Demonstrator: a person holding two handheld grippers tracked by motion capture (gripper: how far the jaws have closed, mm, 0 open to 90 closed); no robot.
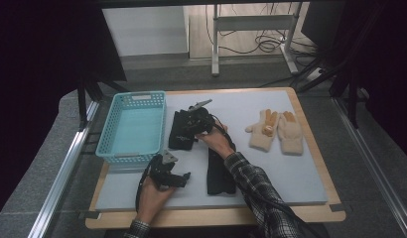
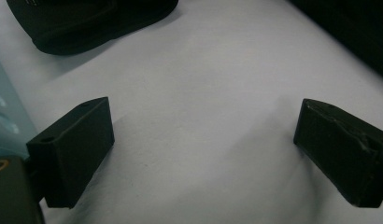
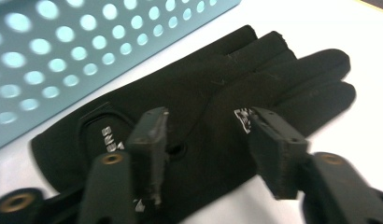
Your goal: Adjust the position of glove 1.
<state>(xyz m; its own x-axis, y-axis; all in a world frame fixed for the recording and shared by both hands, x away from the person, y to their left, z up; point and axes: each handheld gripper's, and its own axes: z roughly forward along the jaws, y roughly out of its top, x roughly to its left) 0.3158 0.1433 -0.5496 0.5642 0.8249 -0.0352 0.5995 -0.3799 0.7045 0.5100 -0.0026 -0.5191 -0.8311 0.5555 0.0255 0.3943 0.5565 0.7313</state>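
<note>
A black glove (image 1: 180,130) lies flat on the grey mat (image 1: 271,173) just right of the blue basket (image 1: 134,126). My right gripper (image 1: 189,128) hovers over it. In the right gripper view its jaws stand apart above the glove's (image 3: 213,93) back, so the right gripper (image 3: 208,144) is open and the pads press on nothing. A second black glove (image 1: 219,173) lies under the right forearm. My left gripper (image 1: 170,171) rests near the front of the mat; in its own view the left gripper (image 2: 203,140) is wide open over bare mat.
A pair of beige gloves (image 1: 276,130) lies at the right of the mat. The basket's perforated wall (image 3: 63,56) stands close behind the black glove (image 2: 87,23). The wooden table edge (image 1: 216,218) runs along the front.
</note>
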